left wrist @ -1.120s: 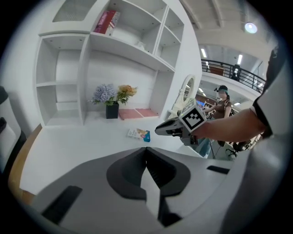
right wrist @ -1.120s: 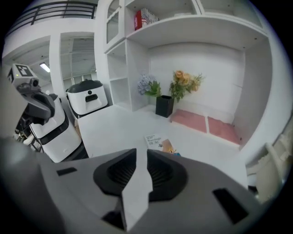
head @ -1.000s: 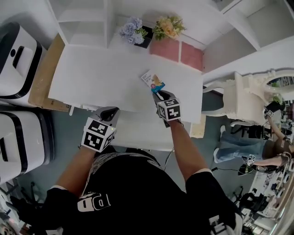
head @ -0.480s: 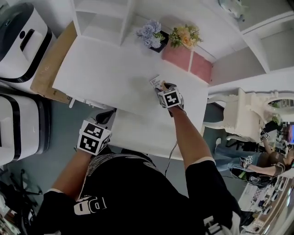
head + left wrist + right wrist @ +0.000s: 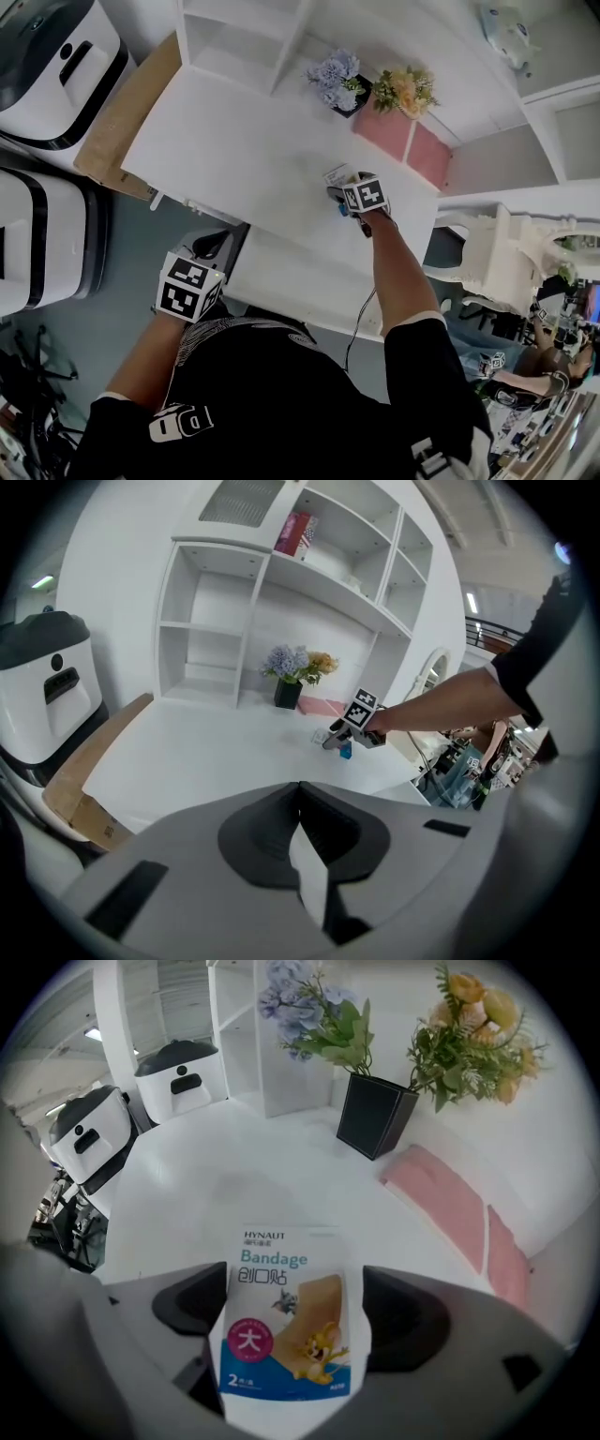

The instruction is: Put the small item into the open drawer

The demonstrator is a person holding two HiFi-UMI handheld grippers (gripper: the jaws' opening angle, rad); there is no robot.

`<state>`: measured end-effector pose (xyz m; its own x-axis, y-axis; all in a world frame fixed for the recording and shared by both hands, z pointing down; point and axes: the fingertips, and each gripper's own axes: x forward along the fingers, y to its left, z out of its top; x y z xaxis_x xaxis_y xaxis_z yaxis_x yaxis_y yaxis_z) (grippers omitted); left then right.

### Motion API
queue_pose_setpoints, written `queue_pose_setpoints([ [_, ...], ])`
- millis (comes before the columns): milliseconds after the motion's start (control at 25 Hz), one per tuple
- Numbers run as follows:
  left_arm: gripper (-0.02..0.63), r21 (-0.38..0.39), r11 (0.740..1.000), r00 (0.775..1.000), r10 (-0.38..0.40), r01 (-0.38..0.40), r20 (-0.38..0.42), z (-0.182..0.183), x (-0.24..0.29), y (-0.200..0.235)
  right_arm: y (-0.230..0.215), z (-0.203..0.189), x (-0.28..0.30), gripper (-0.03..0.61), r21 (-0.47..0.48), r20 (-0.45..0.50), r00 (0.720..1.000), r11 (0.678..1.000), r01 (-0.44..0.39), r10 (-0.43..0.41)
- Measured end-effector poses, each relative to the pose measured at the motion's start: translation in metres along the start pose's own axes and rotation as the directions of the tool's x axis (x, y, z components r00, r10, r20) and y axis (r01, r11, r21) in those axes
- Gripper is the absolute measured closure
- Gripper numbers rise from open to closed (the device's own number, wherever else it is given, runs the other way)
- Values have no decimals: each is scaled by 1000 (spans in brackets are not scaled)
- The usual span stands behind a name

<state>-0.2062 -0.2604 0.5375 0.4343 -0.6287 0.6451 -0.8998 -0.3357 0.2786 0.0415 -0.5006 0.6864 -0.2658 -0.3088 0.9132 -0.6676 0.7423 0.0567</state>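
The right tool (image 5: pixel 291 1321) is opening its jaws around a flat, glossy bandage packet (image 5: pixel 281 1274) (cartoon-printed) on the smooth white table (image 5: pixel 206 1185); the left tool (image 5: pixel 302 850) is pressed together.

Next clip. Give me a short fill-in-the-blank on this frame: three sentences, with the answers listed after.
1. The packet lying on the white desk carries the English word ____ in large print.
2. The left gripper has its jaws ____, with nothing between them.
3. The purple flowers stand in a pot whose colour is ____.

Missing words: Bandage; shut; black.
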Motion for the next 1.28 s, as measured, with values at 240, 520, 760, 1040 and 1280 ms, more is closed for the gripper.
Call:
queue_pose_setpoints([
  [240,600,-13,1000,1000,2,-2,1,-2,-3,4,0,-3,12,138,19,-43,998,999,-41,41],
  [520,600,-17,1000,1000,-4,4,-11,-5,-3,5,0,-7,15,140,90,-59,995,993,-80,86],
  [760,600,-7,1000,1000,-13,13,-5,-3,-2,0,0,-7,13,144,103,-70,995,992,-66,74],
  [1040,600,19,1000,1000,-24,24,1,4,-1,-10,6,-1,-1,144,92,-31,997,993,-72,75],
  [1280,600,57,997,999,-54,53,10,10,2,-28,4,2,-25,144,88,16,999,995,-51,50],
])
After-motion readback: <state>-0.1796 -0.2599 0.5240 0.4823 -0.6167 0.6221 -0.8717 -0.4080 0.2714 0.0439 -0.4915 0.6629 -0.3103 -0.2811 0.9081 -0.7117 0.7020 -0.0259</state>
